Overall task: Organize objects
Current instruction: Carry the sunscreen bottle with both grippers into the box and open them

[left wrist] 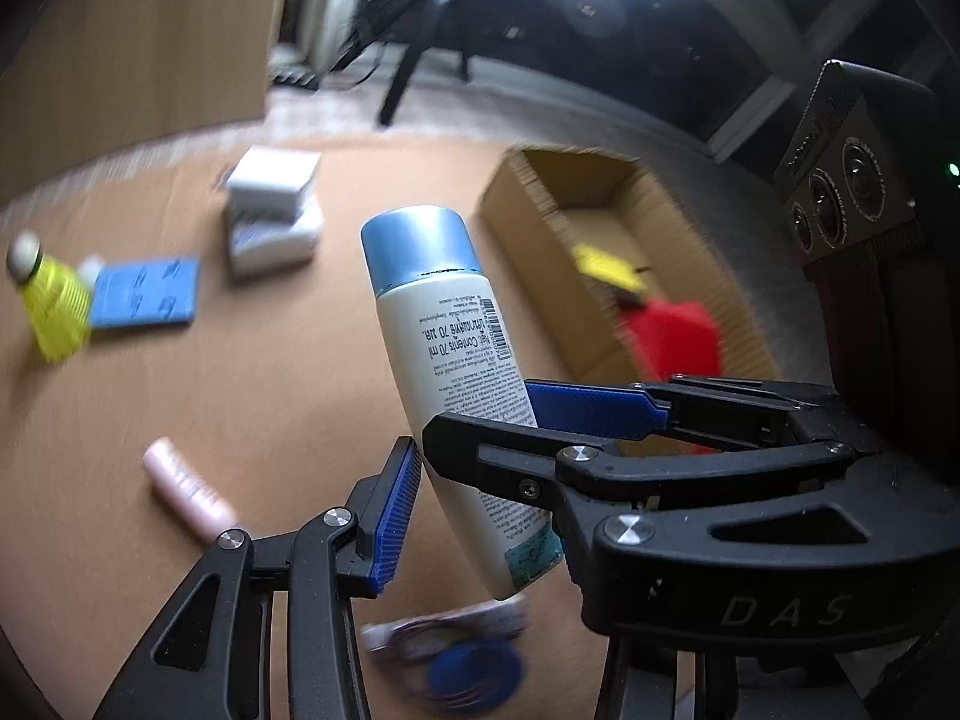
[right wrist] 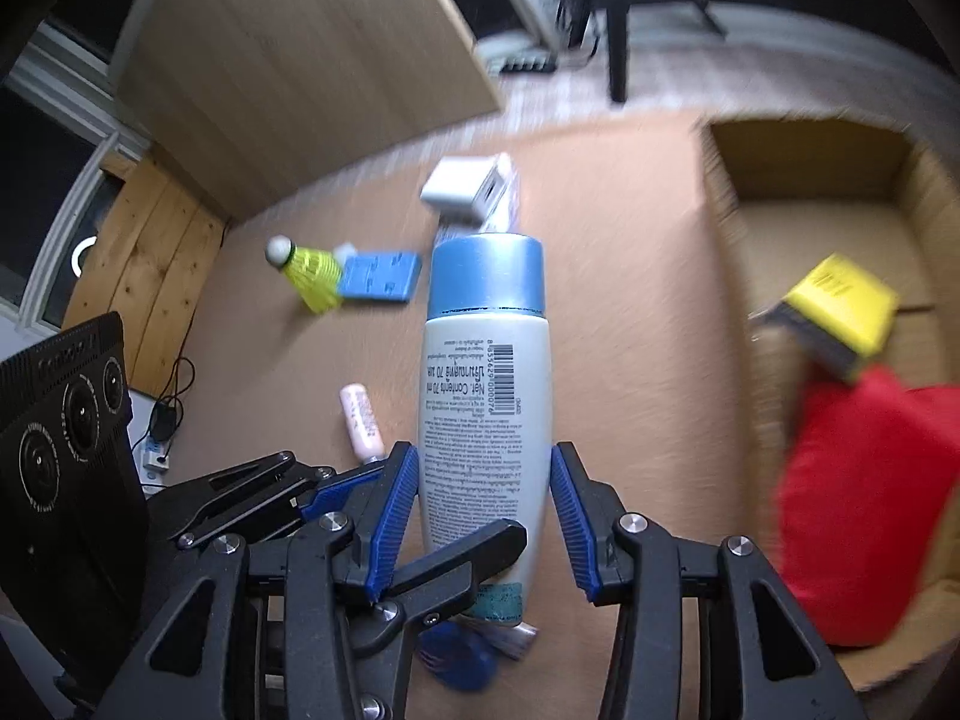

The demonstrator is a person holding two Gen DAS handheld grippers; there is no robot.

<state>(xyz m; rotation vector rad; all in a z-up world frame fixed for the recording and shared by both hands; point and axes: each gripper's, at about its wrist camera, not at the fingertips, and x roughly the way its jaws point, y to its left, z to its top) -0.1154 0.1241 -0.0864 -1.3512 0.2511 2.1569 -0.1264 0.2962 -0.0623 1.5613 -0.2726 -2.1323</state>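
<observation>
Both claws clamp one lotion bottle [right wrist: 483, 420]: the right claw [right wrist: 480, 516] across its body, the left claw [left wrist: 468, 456] crosswise lower down. It hangs above the desk [left wrist: 240, 372]. Next likely move: carrying it into the cardboard box [right wrist: 804, 222].

Glossy plastic bottle [right wrist: 485, 396], corrugated cardboard box [right wrist: 810, 216]

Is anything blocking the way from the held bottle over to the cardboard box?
Nothing visible does. The bottle is clamped by both the right gripper and the left gripper, lifted above the table. The stretch toward the cardboard box is bare; the box's near part holds a red item.
</observation>
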